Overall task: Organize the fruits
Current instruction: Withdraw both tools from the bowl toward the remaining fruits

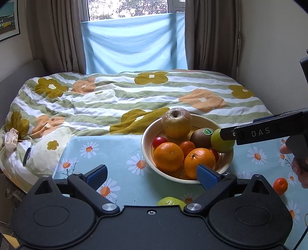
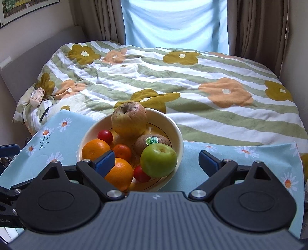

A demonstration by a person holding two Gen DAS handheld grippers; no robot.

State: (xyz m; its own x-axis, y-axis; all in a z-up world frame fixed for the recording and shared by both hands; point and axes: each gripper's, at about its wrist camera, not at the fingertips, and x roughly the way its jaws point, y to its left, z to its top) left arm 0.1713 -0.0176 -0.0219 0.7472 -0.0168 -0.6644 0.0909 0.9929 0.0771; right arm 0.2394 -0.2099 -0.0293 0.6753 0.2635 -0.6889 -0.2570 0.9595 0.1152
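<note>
The right claw point(image 2: 156, 163) stands spread wide and grips nothing; a green apple point(image 2: 158, 160) lies free between its blue pads, resting in the bowl point(image 2: 178, 132) at its right side. The left claw point(image 1: 152, 174) is likewise released and empty, its right pad point(image 1: 207, 176) covering part of the near orange point(image 1: 199, 159).

Packed in the bowl are a wrinkled yellow apple point(image 2: 129, 119), a stickered kiwi point(image 2: 152, 143), two oranges, a mandarin point(image 2: 121, 152) and two small red fruits, one half buried.

Outside the bowl, a second green fruit point(image 1: 171, 201) is largely hidden behind the left claw's body, and a small mandarin point(image 1: 280, 185) lies near the person's hand point(image 1: 298, 165), cut off at the frame edge.

The counter point(image 1: 119, 146) wears a daisy-print cloth; beyond it lie a bed with a flowered duvet point(image 1: 134, 92), brown curtains point(image 1: 53, 34) and a window point(image 1: 128, 8) half covered by blue cloth.
</note>
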